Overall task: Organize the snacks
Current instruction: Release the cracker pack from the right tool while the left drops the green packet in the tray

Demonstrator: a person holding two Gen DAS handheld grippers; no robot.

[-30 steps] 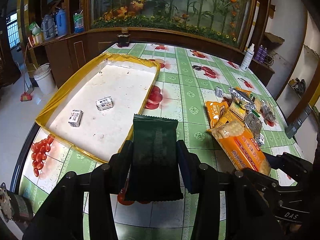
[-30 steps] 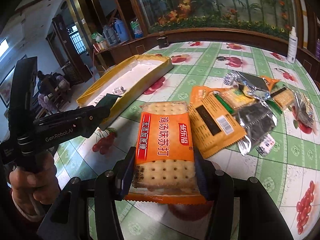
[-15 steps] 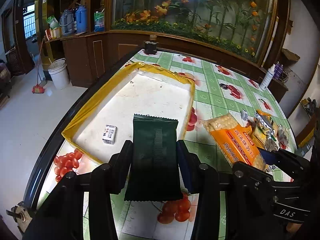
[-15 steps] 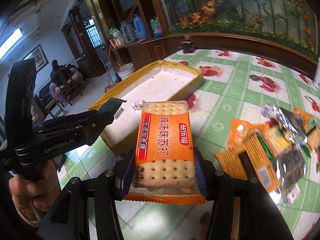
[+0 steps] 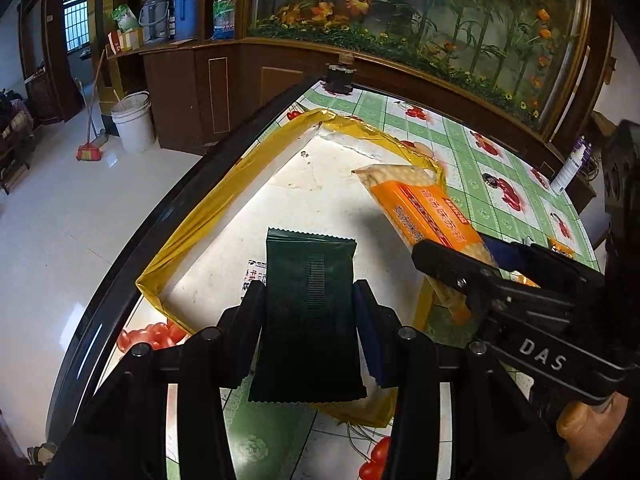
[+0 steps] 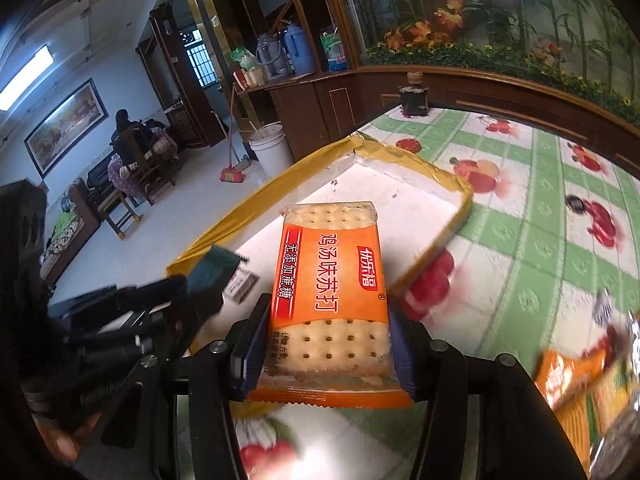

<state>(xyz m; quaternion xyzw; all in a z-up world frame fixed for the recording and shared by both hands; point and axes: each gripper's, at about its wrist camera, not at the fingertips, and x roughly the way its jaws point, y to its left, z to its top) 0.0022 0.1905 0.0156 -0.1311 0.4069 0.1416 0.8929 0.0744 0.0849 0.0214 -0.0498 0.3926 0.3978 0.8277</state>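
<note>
Snacks: dark green packet [image 5: 310, 312] pinched by left claw [image 5: 308, 334], orange cracker pack [image 6: 330, 292] by right claw [image 6: 326, 350], both above yellow-rimmed tray [image 5: 224, 196] at the bench [image 6: 540, 240] edge.

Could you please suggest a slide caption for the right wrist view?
Right gripper carries an orange cracker pack over the yellow-rimmed tray.

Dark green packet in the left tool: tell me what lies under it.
Under the dark green packet is the white floor of the yellow-rimmed tray. A small printed snack pack peeks out at its left edge; the rest of that pack is covered.
</note>
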